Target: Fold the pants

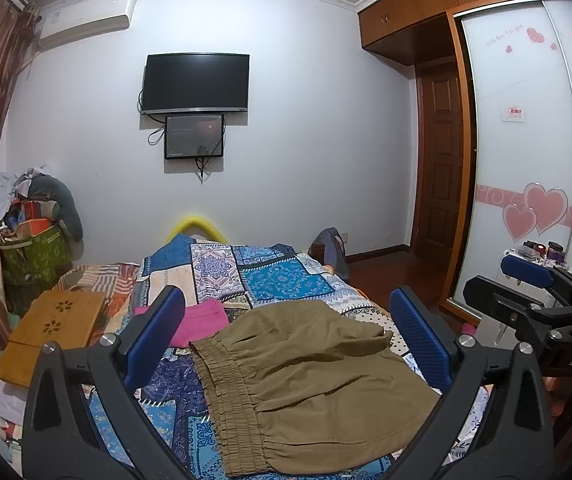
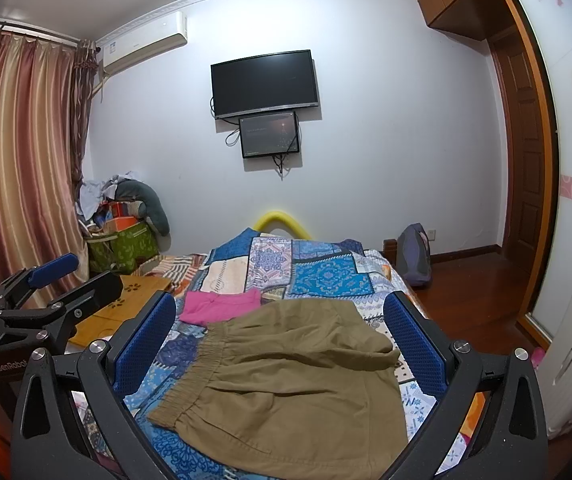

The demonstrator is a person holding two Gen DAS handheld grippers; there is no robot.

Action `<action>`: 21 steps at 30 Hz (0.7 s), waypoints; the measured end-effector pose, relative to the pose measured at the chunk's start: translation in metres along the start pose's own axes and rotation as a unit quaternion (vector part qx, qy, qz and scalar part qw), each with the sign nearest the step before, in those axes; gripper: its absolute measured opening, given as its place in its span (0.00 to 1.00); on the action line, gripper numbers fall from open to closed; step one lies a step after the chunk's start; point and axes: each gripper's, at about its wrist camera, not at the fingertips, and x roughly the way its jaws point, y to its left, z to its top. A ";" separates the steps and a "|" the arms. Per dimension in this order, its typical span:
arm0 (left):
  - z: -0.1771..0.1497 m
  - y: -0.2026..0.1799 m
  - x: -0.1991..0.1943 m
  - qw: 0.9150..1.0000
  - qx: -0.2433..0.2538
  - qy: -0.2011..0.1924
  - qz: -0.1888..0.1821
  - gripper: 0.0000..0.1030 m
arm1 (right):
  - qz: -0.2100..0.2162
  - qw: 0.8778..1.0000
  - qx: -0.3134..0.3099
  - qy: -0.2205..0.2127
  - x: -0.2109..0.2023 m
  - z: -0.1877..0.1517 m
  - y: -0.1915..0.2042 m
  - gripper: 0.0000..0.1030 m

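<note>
Olive-brown pants lie folded on the patterned bedspread, elastic waistband toward the left. My left gripper hovers above them, open, blue pads wide apart with nothing between. My right gripper is likewise open and empty above the pants. In the left wrist view the right gripper shows at the right edge; in the right wrist view the left gripper shows at the left edge.
A folded pink garment lies beyond the pants. A wooden lap table rests on the bed's left side. A green bag of clutter stands in the corner. Wardrobe and wooden floor lie right.
</note>
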 end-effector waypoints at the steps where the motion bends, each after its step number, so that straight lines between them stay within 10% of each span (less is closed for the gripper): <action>1: 0.000 0.000 0.000 1.000 0.000 0.000 0.000 1.00 | 0.000 1.000 0.000 0.000 -0.001 0.001 0.001 1.00; 21: 0.001 -0.001 0.001 1.000 -0.001 0.002 -0.003 1.00 | -0.001 1.000 -0.005 0.002 0.001 -0.001 0.003 1.00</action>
